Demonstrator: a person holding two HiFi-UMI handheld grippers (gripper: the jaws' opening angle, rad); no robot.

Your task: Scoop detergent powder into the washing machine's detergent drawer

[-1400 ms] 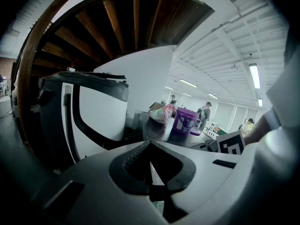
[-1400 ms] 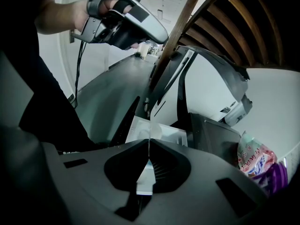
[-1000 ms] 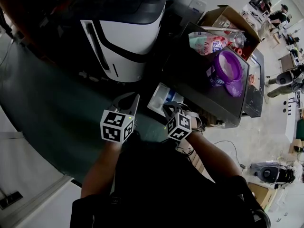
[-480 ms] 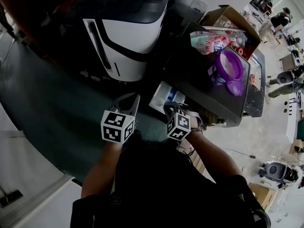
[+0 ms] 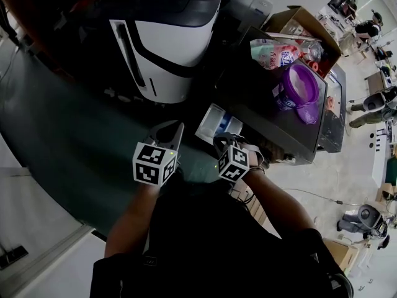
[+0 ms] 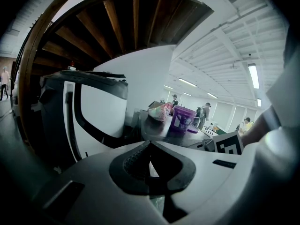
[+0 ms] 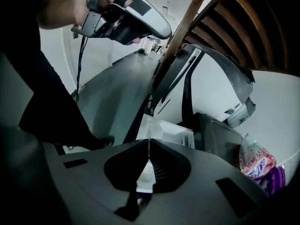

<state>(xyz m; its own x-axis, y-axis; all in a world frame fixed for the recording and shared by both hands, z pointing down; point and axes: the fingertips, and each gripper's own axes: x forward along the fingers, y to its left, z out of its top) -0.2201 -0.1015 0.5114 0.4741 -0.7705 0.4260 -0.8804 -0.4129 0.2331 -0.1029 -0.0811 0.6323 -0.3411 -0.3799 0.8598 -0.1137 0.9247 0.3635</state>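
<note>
Left hand-held gripper [image 5: 175, 131]: jaws together, empty. Right hand-held gripper [image 5: 224, 140]: jaws together, empty, tips just near of open detergent drawer [image 5: 214, 120]. Purple detergent tub [image 5: 298, 87] far right, well apart.

A black top [image 5: 217, 241] fills the head view at 6 o'clock, its dark sleeves [image 5: 121, 269] covering the upper arms. The left gripper [image 5: 178, 129] has pale grey jaws and the right gripper [image 5: 219, 141] darker ones. Each carries a white cube [image 5: 154, 164] printed with black square markers. At 11 o'clock in the right gripper view, a black cable [image 7: 78, 64] hangs from the left gripper's dark shell.
</note>
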